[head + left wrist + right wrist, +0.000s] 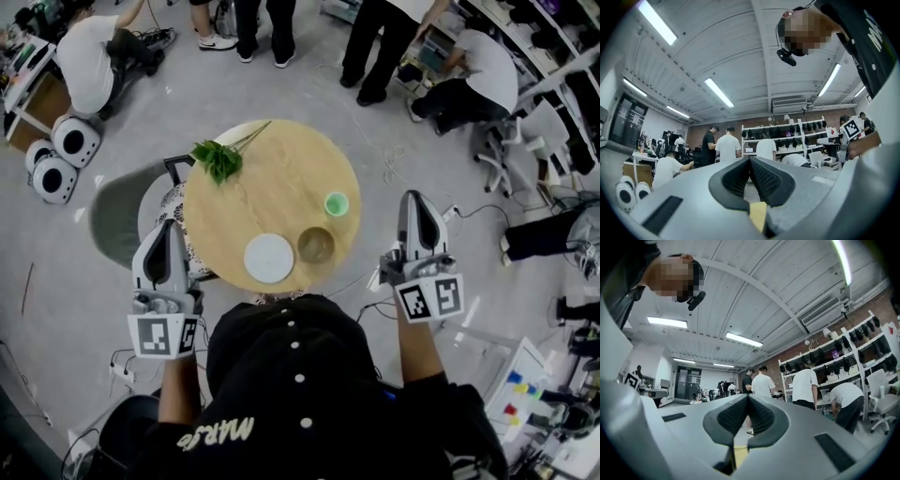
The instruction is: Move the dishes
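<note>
Round wooden surface (281, 183) in the head view carries a white plate (269, 258), a brown bowl (317, 245) just beside it, a green cup (337, 203) and a leafy sprig (220, 159). The left tool (173, 227) and right tool (415, 201) flank it, clear of the dishes. Left gripper view: jaws pressed together, nothing between. Right gripper view: jaws likewise closed and empty.

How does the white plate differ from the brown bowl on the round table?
The plate is white and flat; the bowl is brown and deep. The plate looks wider than the bowl. Both are round, look empty, and sit side by side at the near edge of the table.
</note>
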Motion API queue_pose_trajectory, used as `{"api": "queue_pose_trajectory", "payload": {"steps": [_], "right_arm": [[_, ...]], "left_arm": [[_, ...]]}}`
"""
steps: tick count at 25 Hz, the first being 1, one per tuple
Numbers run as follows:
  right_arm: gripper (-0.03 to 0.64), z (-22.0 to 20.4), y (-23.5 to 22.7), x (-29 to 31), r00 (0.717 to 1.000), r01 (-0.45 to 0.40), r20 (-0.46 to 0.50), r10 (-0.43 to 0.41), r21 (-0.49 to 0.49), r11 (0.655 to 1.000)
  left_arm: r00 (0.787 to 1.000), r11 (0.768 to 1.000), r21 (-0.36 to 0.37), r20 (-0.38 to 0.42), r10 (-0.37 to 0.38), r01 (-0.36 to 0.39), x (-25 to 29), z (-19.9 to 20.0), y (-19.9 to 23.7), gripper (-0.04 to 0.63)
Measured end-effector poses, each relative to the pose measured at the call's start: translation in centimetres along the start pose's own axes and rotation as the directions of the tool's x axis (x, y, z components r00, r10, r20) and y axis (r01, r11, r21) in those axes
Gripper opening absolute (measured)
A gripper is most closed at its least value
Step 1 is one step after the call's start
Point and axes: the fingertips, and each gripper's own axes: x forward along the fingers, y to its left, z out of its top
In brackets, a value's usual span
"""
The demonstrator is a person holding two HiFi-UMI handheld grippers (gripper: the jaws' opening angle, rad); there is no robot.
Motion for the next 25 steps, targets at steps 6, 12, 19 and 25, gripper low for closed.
{"api": "queue_pose_trajectory", "payload": {"steps": [6, 12, 19, 25], "right_arm": [[-0.002, 0.4, -1.2, -0.8, 0.999, 0.035, 0.003, -0.035, -0.026, 0.999], [-0.002, 0.2, -2.4, -1.4, 0.998, 0.064, -0.009, -0.064, -0.031, 0.997], [-0.002, -0.2, -2.4, -1.3, 0.998, 0.059, -0.037, -0.060, -0.032, 0.998], [-0.003, -0.4, -1.5, -0.8, 0.998, 0.033, -0.051, -0.035, -0.044, 0.998]], "left_arm": [[0.999, 0.999, 0.005, -0.017, 0.042, -0.042, -0.9, 0.7, 1.1, 0.003], [0.996, 0.996, 0.006, -0.022, 0.084, -0.084, -1.0, 1.1, 1.6, 0.003], [0.997, 0.997, 0.028, -0.030, 0.077, -0.076, -0.9, 1.0, 0.9, 0.003], [0.997, 0.997, 0.029, -0.032, 0.070, -0.070, -0.6, 0.9, 0.7, 0.003]]}}
